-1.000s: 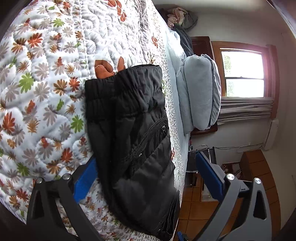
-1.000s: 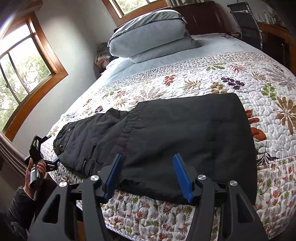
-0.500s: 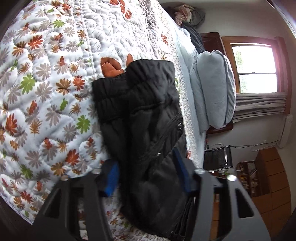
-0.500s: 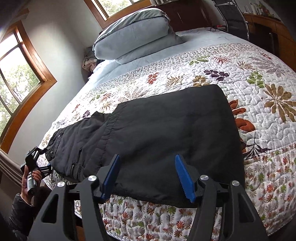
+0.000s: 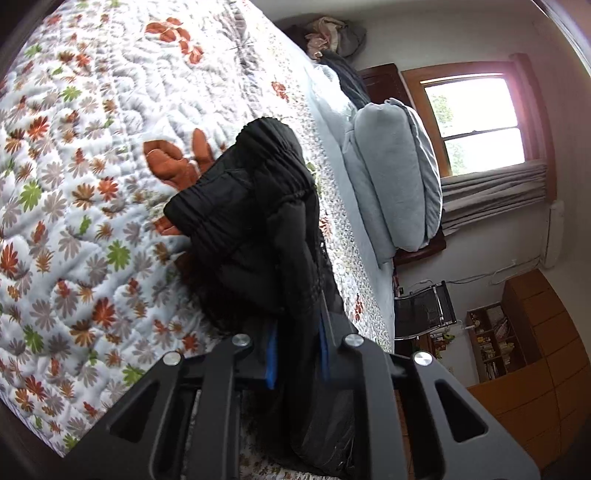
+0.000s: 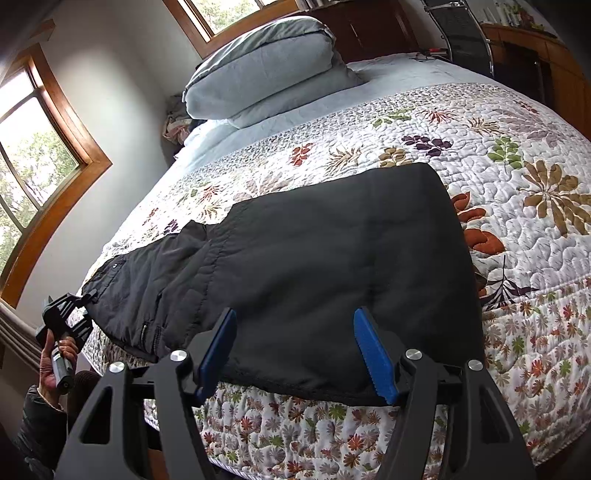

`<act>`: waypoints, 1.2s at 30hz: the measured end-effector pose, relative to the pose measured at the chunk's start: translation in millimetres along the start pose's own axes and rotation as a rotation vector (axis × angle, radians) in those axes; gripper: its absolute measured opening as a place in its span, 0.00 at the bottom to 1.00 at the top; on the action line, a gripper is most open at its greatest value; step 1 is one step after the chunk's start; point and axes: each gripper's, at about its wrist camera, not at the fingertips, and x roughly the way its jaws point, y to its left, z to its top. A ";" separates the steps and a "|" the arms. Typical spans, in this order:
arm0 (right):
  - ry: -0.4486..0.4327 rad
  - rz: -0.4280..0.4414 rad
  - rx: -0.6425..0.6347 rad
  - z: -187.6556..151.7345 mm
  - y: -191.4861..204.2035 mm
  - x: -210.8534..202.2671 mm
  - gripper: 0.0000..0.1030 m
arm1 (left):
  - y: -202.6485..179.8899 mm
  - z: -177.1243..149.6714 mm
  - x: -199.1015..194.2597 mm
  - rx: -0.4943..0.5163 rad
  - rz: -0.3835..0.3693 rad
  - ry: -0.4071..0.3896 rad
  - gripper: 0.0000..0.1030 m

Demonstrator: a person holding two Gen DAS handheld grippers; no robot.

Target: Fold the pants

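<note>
Black padded pants [image 6: 314,258] lie lengthwise along the near edge of a bed with a floral quilt [image 6: 498,177]. In the left wrist view the pants [image 5: 258,229] bunch up, and my left gripper [image 5: 295,350] is shut on their end at the bed's edge. That gripper also shows in the right wrist view [image 6: 79,308] at the far left, at the pants' waist end. My right gripper [image 6: 299,350] is open, its blue fingers straddling the pants' lower edge at the leg end without closing on it.
Grey pillows [image 6: 266,70] are stacked at the head of the bed. A wooden headboard, a black chair [image 6: 465,33] and a wooden desk stand behind. Windows are on the left wall. Wooden drawers [image 5: 528,332] and tiled floor lie beyond the bed.
My left gripper moved in and closed on the pants' end, lifting and bunching the fabric. My right gripper moved closer to the leg end and stayed open.
</note>
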 end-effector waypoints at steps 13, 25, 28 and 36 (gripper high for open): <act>-0.026 0.009 0.022 1.2 -10.4 -9.6 0.65 | -84.2 -30.5 -3.7 0.255 -0.134 -0.019 0.15; -0.073 0.061 0.051 20.6 -14.8 -21.5 0.65 | -158.5 -86.1 19.2 0.498 -0.213 0.081 0.18; -0.078 0.084 0.056 26.2 -12.9 -24.2 0.66 | -163.3 -95.5 25.1 0.538 -0.218 0.107 0.18; -0.092 0.170 0.067 43.0 -5.0 -28.2 0.71 | -178.6 -130.2 48.9 0.651 -0.222 0.209 0.21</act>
